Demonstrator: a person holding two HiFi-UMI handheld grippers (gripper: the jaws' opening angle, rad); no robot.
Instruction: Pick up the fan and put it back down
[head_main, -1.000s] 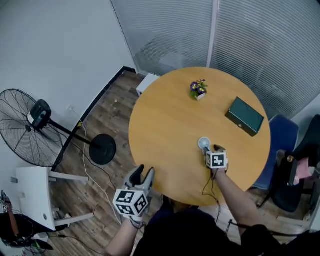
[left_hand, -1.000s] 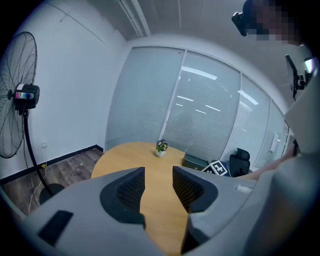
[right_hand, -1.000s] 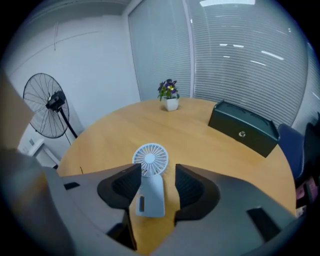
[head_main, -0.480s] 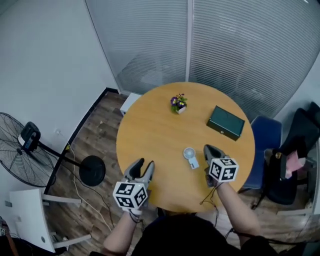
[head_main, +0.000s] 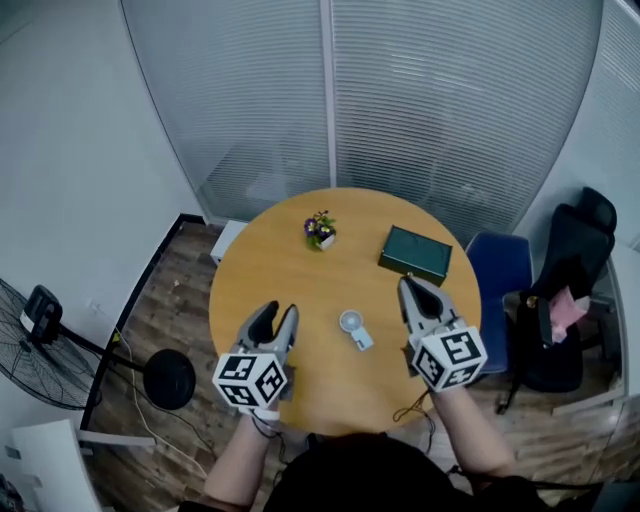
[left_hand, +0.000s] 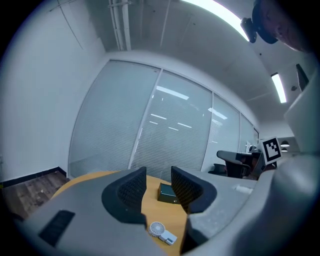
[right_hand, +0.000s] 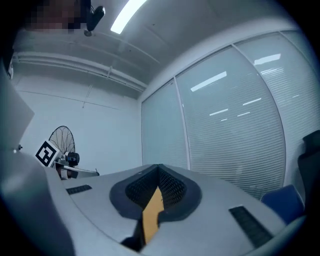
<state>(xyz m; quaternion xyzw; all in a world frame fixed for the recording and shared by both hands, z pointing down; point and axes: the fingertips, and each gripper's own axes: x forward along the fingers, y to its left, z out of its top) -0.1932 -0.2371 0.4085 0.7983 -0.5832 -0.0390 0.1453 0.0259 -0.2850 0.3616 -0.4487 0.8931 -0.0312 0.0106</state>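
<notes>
Fan (head_main: 354, 330), likely light and rigid, is lying on the bench (head_main: 290, 270); grip its handle. Right claw (head_main: 408, 284) is hovering clenched, empty; left claw (head_main: 277, 314) is closing on nothing.

The counter (head_main: 290, 290) looks like smooth, satin light wood; the floor (head_main: 178, 288) is darker wood plank. The small fan (head_main: 353, 328) seems white plastic. The left gripper (head_main: 276, 312) and right gripper (head_main: 408, 288) have matt grey plastic shells and black, finely textured pads (left_hand: 131, 190).
</notes>
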